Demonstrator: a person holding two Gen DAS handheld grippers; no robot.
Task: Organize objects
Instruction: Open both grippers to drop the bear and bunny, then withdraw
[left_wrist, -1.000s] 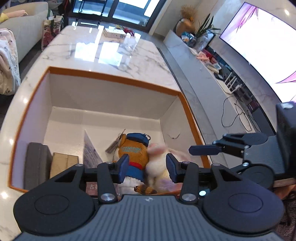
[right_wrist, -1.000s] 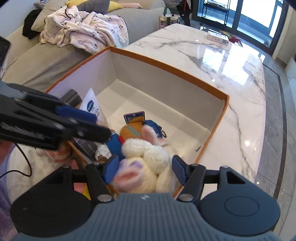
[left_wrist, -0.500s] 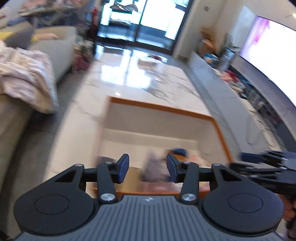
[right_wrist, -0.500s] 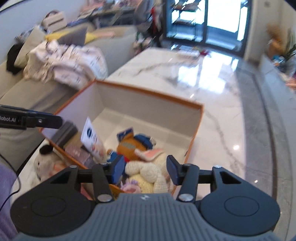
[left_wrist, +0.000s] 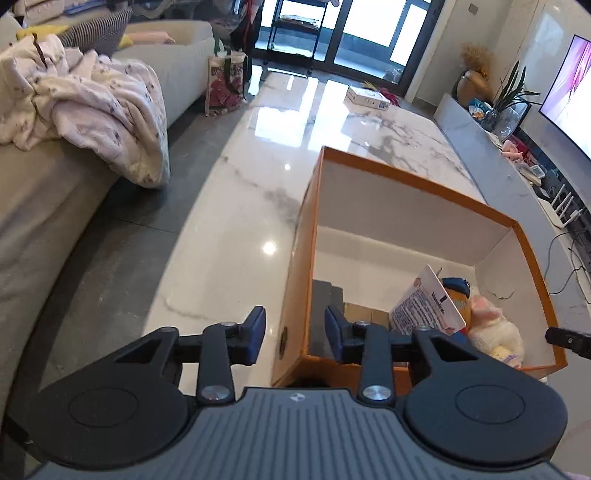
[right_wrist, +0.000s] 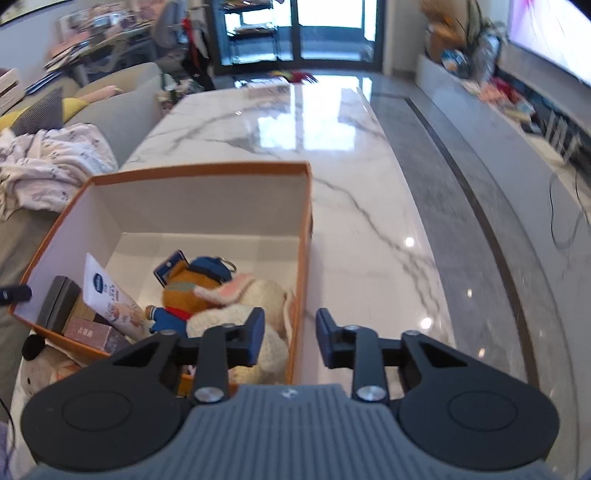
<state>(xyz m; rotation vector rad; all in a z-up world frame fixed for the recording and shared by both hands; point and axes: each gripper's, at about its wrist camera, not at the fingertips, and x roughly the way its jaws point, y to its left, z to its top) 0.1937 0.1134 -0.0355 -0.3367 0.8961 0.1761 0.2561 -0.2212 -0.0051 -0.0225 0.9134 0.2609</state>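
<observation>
orange box (right_wrist: 301, 236): plush toys (right_wrist: 236, 306), tube (right_wrist: 107, 295) | both hand-held grippers closing astride its walls, not gripping

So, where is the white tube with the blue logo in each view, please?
Left wrist: the white tube is at right of centre, leaning inside the orange box, its printed back showing.
Right wrist: the tube is at lower left, inside the same box, its logo side showing.
Shared landmark: the cream plush toy beside it.

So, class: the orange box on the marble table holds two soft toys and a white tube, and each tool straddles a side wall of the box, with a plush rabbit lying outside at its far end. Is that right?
Not quite. Nothing lies beyond the orange box at its far end; the marble table is bare there. The right wrist view shows a pale plush toy outside at the near corner. The rest stands.
</observation>
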